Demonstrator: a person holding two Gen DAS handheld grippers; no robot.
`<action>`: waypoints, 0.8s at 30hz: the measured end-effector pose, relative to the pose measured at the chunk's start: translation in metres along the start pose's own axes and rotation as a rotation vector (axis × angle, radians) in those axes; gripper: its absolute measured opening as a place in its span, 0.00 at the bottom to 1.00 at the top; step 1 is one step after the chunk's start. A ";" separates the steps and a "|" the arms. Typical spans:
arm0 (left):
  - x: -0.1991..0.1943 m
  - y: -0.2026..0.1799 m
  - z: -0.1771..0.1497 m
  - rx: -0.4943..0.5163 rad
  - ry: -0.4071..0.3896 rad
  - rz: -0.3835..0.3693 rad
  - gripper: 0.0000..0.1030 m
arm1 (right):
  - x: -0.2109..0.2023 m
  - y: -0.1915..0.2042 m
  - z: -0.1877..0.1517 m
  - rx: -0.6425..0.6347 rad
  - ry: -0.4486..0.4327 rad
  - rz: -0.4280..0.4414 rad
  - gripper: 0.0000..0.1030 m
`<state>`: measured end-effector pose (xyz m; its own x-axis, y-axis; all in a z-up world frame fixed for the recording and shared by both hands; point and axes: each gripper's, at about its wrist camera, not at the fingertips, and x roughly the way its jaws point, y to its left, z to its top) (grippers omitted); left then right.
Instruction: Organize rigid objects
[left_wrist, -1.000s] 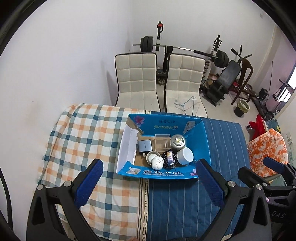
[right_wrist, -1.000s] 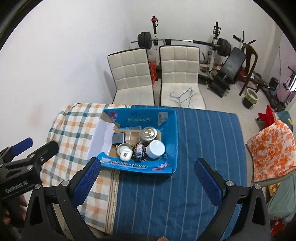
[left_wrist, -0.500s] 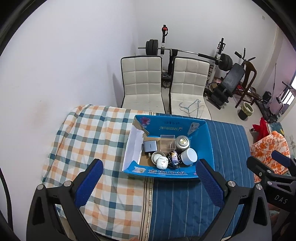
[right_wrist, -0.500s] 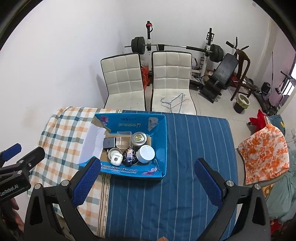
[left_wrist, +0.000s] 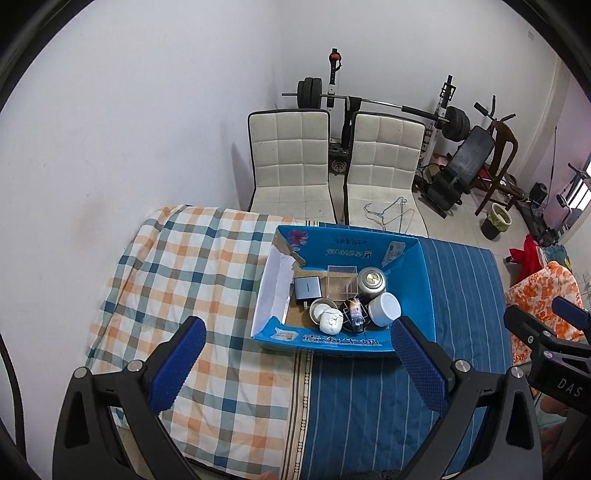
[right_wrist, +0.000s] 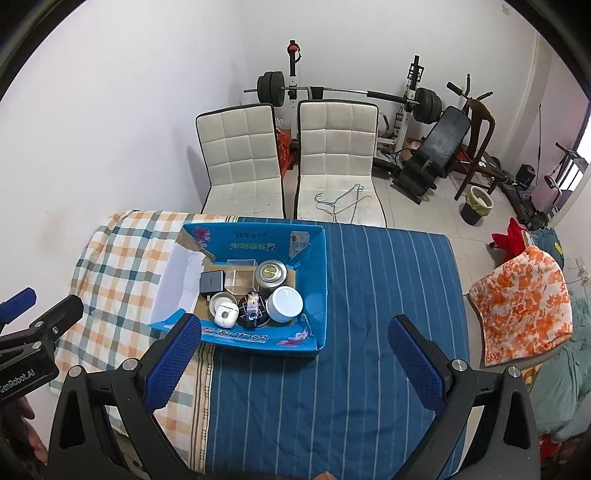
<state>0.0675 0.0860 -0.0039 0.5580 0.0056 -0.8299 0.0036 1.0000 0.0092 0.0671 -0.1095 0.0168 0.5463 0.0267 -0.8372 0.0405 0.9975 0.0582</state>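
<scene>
A blue cardboard box (left_wrist: 421, 295) stands on the bed, also in the right wrist view (right_wrist: 316, 291). It holds a silver tin (left_wrist: 371, 281), a white jar (left_wrist: 384, 309), a clear plastic case (left_wrist: 341, 282), a grey charger (left_wrist: 307, 288), a white earbud case (left_wrist: 330, 321) and a small dark item (left_wrist: 355, 314). My left gripper (left_wrist: 295, 356) is open and empty, high above the bed, short of the box. My right gripper (right_wrist: 293, 350) is open and empty, above the blue cover just in front of the box.
The bed has a checked sheet (left_wrist: 192, 273) on the left and a blue striped cover (right_wrist: 388, 295) on the right. Two white chairs (left_wrist: 291, 166) stand behind it, one with wire hangers (right_wrist: 338, 201). Gym equipment (right_wrist: 436, 147) fills the back right. An orange floral cloth (right_wrist: 524, 295) lies at right.
Both grippers have risen and drawn back from the box, so the box and bed look smaller and more of the room shows. Jaws stay open. Nothing in the box moved.
</scene>
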 end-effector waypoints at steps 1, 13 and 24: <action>0.000 0.000 0.000 0.001 -0.001 0.000 1.00 | 0.001 0.001 0.000 -0.002 -0.001 -0.001 1.00; 0.002 0.001 0.001 0.013 -0.019 0.005 1.00 | -0.004 -0.004 -0.001 0.015 -0.021 -0.021 1.00; 0.004 -0.004 0.010 0.044 -0.022 0.000 1.00 | -0.005 -0.006 -0.001 0.019 -0.023 -0.030 1.00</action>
<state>0.0779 0.0817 -0.0018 0.5761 0.0047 -0.8173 0.0400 0.9986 0.0339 0.0631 -0.1155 0.0196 0.5639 -0.0047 -0.8258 0.0724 0.9964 0.0437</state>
